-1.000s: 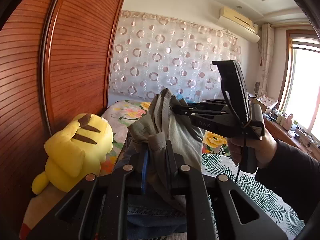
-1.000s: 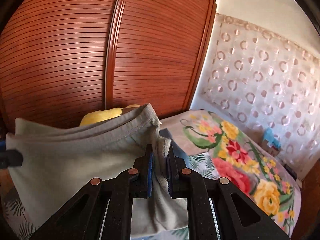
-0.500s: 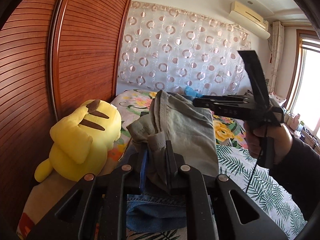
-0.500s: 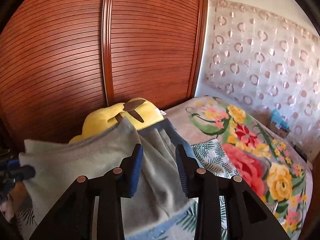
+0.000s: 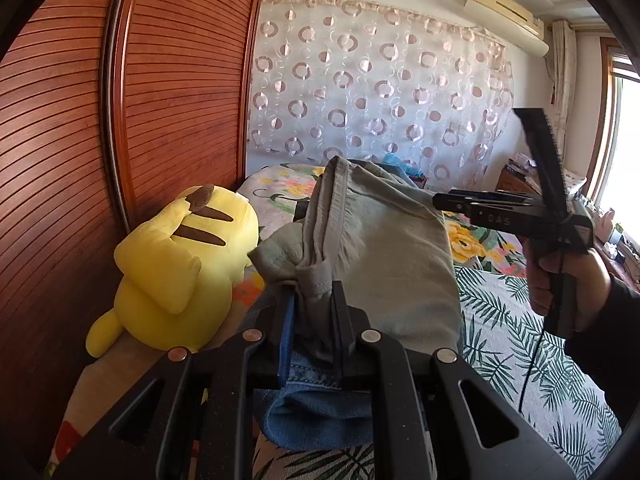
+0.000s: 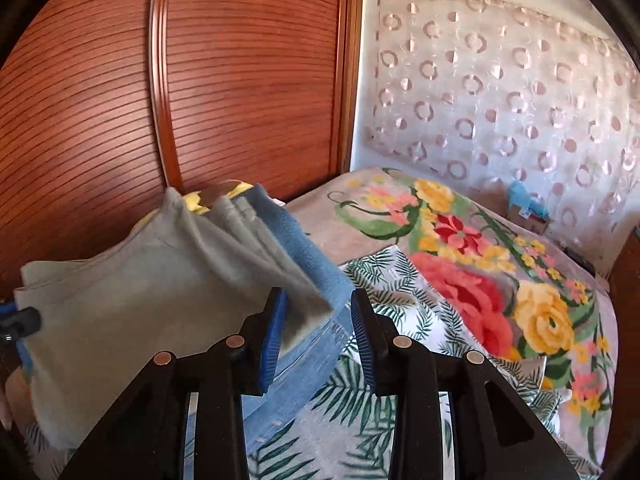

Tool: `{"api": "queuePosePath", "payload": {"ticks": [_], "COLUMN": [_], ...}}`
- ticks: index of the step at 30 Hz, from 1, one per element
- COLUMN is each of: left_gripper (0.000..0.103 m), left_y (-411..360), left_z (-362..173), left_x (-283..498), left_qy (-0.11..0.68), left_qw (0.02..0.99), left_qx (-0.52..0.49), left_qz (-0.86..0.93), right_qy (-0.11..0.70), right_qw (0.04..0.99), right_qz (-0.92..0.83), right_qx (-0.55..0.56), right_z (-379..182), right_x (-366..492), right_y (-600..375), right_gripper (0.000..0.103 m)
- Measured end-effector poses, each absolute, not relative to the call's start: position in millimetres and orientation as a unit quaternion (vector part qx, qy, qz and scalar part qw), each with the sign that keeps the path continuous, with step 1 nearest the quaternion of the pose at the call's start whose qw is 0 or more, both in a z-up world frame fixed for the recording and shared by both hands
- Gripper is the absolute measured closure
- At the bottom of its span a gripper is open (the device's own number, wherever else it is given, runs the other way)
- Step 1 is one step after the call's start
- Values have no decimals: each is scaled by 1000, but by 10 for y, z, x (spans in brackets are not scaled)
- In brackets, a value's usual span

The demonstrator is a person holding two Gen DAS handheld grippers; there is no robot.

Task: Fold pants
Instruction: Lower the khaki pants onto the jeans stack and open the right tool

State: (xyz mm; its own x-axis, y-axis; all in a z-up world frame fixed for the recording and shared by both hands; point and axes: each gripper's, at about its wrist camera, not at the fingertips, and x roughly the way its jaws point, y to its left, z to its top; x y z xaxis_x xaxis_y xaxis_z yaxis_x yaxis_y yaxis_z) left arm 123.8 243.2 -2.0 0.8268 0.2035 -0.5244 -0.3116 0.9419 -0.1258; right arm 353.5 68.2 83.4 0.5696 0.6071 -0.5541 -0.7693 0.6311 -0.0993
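The grey-green pants [image 5: 384, 256] hang folded above the bed. My left gripper [image 5: 312, 320] is shut on a bunched corner of them. In the right wrist view the pants [image 6: 152, 292] drape down to the left, and the left gripper's tip [image 6: 20, 320] holds their far end. My right gripper [image 6: 318, 320] is open and empty, its jaws beside the free corner of the pants. The right gripper also shows in the left wrist view [image 5: 436, 202], held by a hand just right of the pants.
Folded blue jeans [image 6: 308, 280] lie on the bed under the pants, also seen below my left gripper [image 5: 316, 412]. A yellow plush toy [image 5: 180, 272] sits against the wooden wardrobe [image 5: 80, 140]. The bed has a leaf-print sheet [image 6: 400, 292] and a floral blanket [image 6: 480, 280].
My right gripper has opened and let go of the pants, then drawn back to the right. The freed end of the pants has dropped. My left gripper keeps its grip.
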Motion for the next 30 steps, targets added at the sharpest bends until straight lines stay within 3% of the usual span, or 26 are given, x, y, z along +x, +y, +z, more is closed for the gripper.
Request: {"api": "queuePosePath", "payload": {"ticks": [6, 8, 13, 18, 19, 20, 21, 30], "left_gripper": [85, 74, 59, 58, 50, 26, 17, 0], "left_y": [2324, 2292, 2193, 2127, 2121, 2119, 2118, 2065], "left_z": [49, 60, 77, 102, 106, 109, 124, 162], "left_x": [1147, 1105, 1011, 933, 919, 900, 859, 732], "left_qy": [266, 266, 272, 277, 277, 275, 267, 255], "left_qw": [950, 951, 951, 950, 950, 951, 953, 957], "left_qx": [-80, -76, -65, -58, -59, -61, -66, -58], "left_qz": [142, 140, 134, 132, 131, 129, 124, 129], "right_qy": [228, 227, 227, 225, 226, 226, 226, 225], "right_qw": [872, 872, 874, 876, 876, 877, 877, 879], "right_qz": [405, 408, 410, 407, 407, 406, 405, 405], "right_qx": [-154, -147, -130, -126, -124, -124, -123, -113], "right_z": [846, 854, 861, 881, 883, 883, 884, 869], "right_x": [3043, 2886, 2564, 2397, 2385, 2369, 2342, 2240], "right_y": [455, 373, 149, -14, -38, -58, -76, -165], "right_gripper": [68, 68, 68, 68, 68, 68, 68, 68]}}
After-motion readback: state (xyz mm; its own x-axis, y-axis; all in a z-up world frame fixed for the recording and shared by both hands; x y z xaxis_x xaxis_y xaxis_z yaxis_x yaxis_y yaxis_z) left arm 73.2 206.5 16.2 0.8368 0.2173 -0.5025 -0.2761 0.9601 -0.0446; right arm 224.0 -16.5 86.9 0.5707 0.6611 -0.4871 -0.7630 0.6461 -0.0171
